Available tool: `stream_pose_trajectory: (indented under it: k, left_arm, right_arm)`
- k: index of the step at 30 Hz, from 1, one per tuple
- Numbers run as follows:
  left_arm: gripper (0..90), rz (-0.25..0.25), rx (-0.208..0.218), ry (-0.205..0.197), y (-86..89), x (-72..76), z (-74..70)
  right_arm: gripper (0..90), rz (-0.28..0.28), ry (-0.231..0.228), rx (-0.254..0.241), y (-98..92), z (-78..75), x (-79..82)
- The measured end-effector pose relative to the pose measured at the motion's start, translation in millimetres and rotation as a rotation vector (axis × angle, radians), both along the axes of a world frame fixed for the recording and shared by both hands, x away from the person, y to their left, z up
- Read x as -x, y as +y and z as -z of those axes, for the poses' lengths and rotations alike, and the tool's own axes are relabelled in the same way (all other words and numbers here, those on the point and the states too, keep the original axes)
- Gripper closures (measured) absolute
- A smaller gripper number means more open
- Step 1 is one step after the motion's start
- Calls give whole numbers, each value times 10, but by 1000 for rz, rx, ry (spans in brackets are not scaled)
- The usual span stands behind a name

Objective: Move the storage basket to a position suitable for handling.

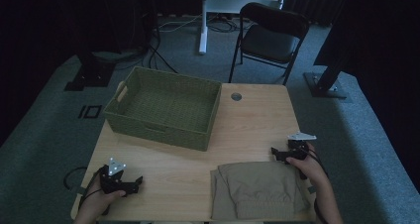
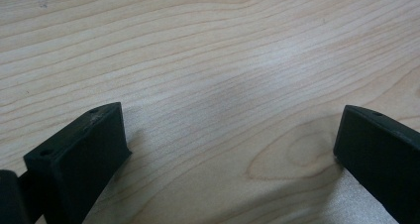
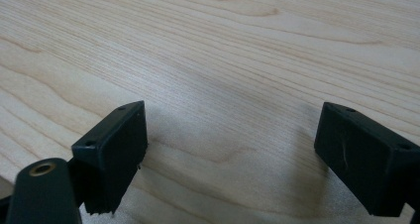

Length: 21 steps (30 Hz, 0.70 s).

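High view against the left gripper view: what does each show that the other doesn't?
High view alone: the green basket, the folded beige trousers, the right gripper, both hands, and a chair beyond the table. Left gripper view alone: the left gripper from close up, its jaws wide apart with nothing between them. Shared: the bare wooden table and the left gripper.

Bare tabletop between grippers — woven basket blocks far left, folded trousers near edge.
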<state>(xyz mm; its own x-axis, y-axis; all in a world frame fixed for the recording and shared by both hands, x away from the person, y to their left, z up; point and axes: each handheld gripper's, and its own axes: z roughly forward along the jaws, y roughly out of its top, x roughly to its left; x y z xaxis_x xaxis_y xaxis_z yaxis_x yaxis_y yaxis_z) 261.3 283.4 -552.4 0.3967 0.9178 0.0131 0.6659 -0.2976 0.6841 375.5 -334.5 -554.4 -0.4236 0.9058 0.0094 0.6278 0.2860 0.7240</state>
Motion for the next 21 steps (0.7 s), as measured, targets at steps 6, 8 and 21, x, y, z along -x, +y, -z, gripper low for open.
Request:
stream_pose_trajectory:
  k: [6, 8, 21]
  left_arm:
    - [5, 53, 0, -1, 24, 8, 1]
    - [5, 53, 0, -1, 24, 6, 0]
    - [6, 24, 18, -5, 112, -38, -5]
  right_arm:
    - [126, 0, 0, 0, 0, -1, 0]
    - [126, 3, 0, -1, 0, -1, 0]
    - [132, 20, 8, -25, -10, -43, -33]
